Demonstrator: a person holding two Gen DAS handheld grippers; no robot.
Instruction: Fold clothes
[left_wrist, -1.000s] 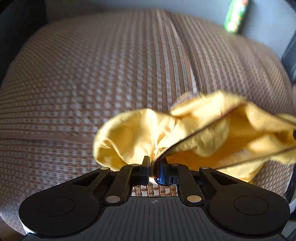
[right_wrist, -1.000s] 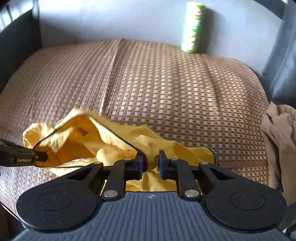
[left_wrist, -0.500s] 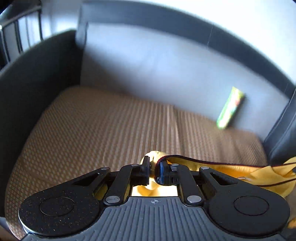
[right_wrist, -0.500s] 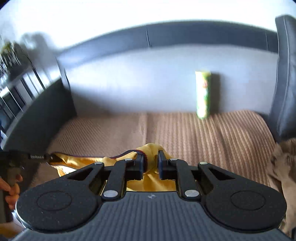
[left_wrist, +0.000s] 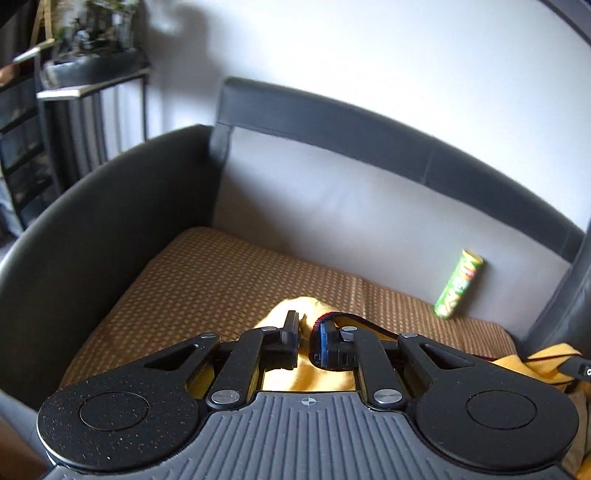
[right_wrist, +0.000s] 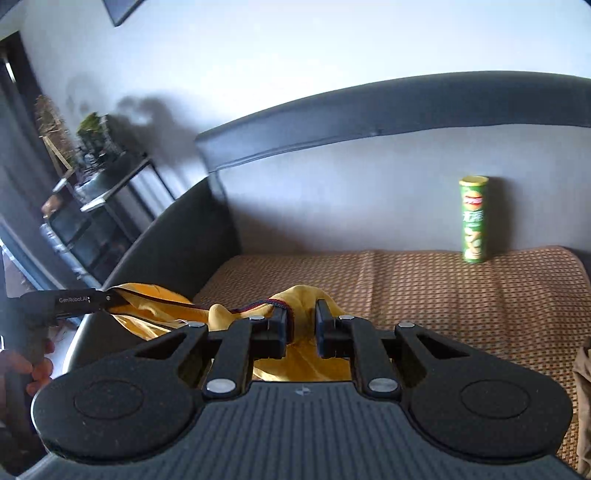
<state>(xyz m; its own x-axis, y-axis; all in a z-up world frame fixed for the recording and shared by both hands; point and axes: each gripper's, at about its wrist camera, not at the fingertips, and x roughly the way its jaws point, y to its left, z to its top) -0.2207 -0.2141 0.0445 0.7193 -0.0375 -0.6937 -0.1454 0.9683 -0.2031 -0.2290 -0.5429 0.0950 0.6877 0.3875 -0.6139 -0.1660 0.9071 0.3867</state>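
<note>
A yellow garment (left_wrist: 314, 373) with a dark trimmed hem hangs lifted above the brown woven sofa seat (left_wrist: 221, 280). My left gripper (left_wrist: 304, 341) is shut on its hem, cloth bunched between the fingers. In the right wrist view the same yellow garment (right_wrist: 303, 354) is pinched by my right gripper (right_wrist: 301, 328), also shut on the hem. The hem stretches leftward to the left gripper's tip (right_wrist: 110, 297), held by a hand (right_wrist: 33, 365). Most of the garment hangs below the grippers, hidden.
A green crisp can (right_wrist: 473, 219) stands upright at the sofa's back cushion (right_wrist: 351, 199); the same can (left_wrist: 458, 290) shows in the left view. A dark armrest (left_wrist: 92, 229) bounds the left side. Tan clothing (right_wrist: 583, 406) lies at the right edge. A shelf with plants (left_wrist: 85, 66) stands beyond the sofa.
Both grippers have risen and tilted up, lifting the yellow garment off the seat; the views swung from the cushion to the backrest and wall. The hem now runs taut between them.
</note>
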